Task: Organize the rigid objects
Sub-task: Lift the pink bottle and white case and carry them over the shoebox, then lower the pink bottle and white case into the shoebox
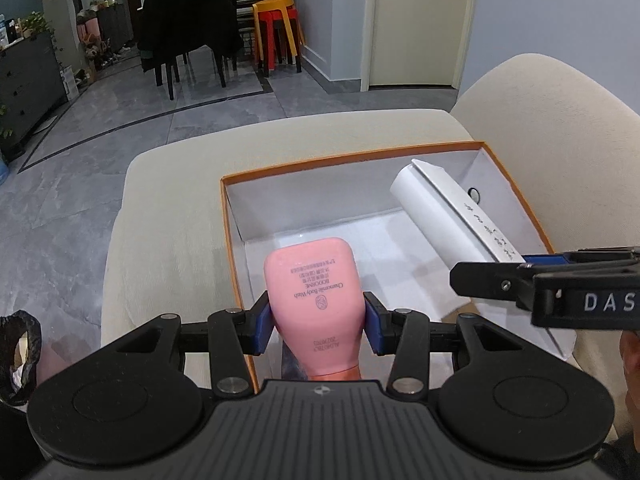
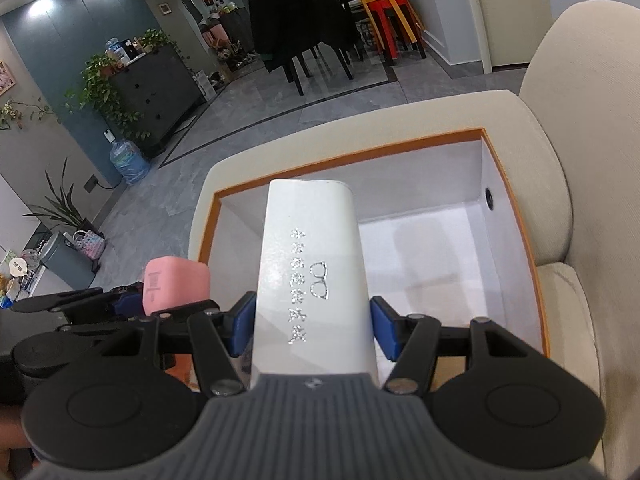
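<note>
My left gripper (image 1: 317, 322) is shut on a pink body wash bottle (image 1: 314, 296) and holds it over the near left part of an open orange-rimmed box (image 1: 360, 158) with a white inside. My right gripper (image 2: 312, 326) is shut on a white glasses case (image 2: 314, 264) with silver lettering and holds it above the same box (image 2: 344, 156). In the left wrist view the case (image 1: 448, 212) and the right gripper (image 1: 516, 266) come in from the right. In the right wrist view the pink bottle (image 2: 176, 284) and the left gripper (image 2: 138, 302) show at the left.
The box rests on a cream sofa seat (image 1: 180, 208), with the sofa arm and back (image 1: 560, 120) to the right. Beyond lies grey tiled floor (image 1: 100, 128) with dark dining chairs (image 1: 188, 32), stacked stools (image 1: 278, 28) and a cabinet with plants (image 2: 148, 84).
</note>
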Demonstrator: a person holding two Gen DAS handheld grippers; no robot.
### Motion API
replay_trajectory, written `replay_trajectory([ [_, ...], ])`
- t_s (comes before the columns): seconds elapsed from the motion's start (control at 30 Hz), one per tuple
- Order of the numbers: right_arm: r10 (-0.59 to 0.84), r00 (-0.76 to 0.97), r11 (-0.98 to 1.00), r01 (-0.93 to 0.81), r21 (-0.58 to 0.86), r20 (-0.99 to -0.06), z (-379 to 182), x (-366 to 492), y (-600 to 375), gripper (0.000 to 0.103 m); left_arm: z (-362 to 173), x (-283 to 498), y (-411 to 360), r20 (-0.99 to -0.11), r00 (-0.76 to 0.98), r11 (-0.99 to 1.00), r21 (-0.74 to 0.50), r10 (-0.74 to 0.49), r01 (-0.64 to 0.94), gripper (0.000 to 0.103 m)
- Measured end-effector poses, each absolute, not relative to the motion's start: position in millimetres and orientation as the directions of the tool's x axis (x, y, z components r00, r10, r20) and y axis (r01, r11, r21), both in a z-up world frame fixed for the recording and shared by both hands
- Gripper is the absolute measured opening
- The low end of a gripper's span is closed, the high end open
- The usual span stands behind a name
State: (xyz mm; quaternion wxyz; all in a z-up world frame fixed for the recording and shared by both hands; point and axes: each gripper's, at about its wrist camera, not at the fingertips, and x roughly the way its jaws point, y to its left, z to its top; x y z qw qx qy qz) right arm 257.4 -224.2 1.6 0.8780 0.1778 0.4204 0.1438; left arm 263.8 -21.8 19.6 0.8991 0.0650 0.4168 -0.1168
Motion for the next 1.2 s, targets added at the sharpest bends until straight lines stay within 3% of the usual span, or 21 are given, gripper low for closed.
replay_trajectory([
  [0.9,0.349,0.491,0.929,-0.069,0.364,-0.798,-58,330,-200,0.060,-37,308,-47,-0.828,0.556,0.946,0.118,-0.074,0.301,0.051],
  [1.2,0.330,0.434,0.940,-0.071,0.333,-0.838,-73,337,-185,0.060,-46,308,-64,-0.821,0.571,0.908,0.248,0.012,0.337,0.051],
])
